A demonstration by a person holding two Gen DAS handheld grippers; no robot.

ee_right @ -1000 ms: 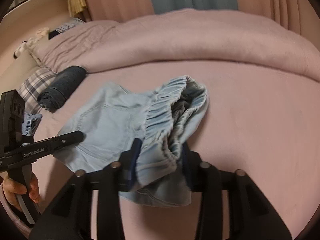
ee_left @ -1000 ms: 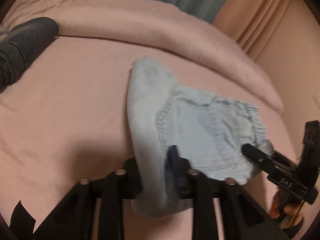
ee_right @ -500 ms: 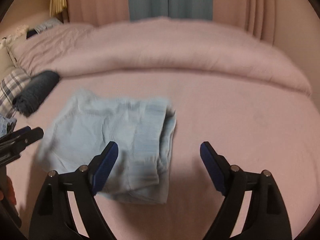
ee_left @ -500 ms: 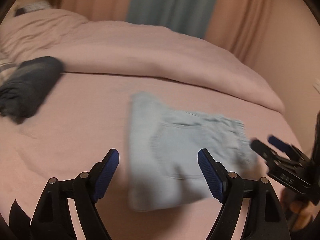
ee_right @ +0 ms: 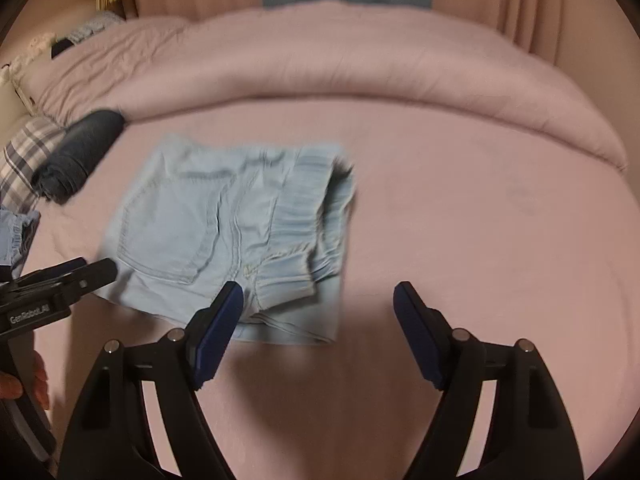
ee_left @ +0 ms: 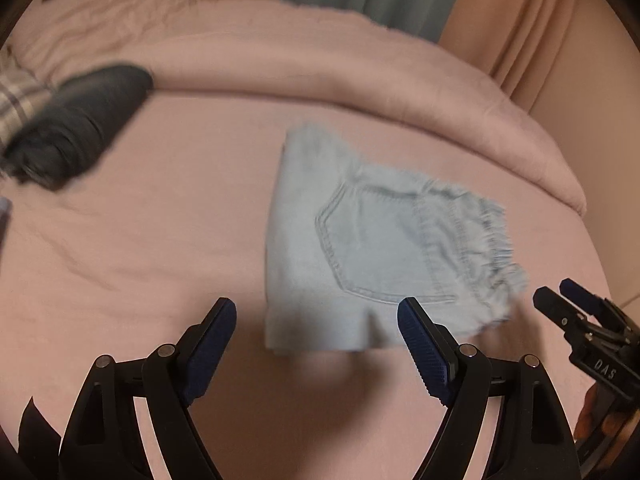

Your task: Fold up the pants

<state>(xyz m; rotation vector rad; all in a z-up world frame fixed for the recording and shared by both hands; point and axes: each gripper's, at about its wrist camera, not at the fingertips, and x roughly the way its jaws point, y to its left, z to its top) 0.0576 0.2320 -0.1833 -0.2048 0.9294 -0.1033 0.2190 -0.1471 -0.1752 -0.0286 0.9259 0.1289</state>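
Note:
Light-blue denim pants [ee_left: 360, 248] lie folded into a compact rectangle on the pink sheet, back pocket up, elastic waistband to the right. In the right wrist view the pants [ee_right: 224, 224] sit left of centre. My left gripper [ee_left: 315, 304] hangs open above their near edge, with no cloth between the pads. My right gripper [ee_right: 318, 288] is also open off the pants' near right corner; its jaws are closing slightly on nothing. Each gripper appears in the other's view: the right gripper [ee_left: 560, 296] at the far right, the left gripper [ee_right: 96, 270] at the left.
A dark rolled garment [ee_left: 80, 120] lies at the left, next to a plaid pillow [ee_right: 24, 152]. A bunched pink duvet [ee_left: 320, 60] runs along the far side of the bed. Another light-blue garment [ee_right: 14, 236] peeks in at the left edge. Curtains hang behind.
Both grippers were shut on the pants' near edge and waistband. They have let go, opened wide and lifted back. The pants have dropped flat onto the sheet.

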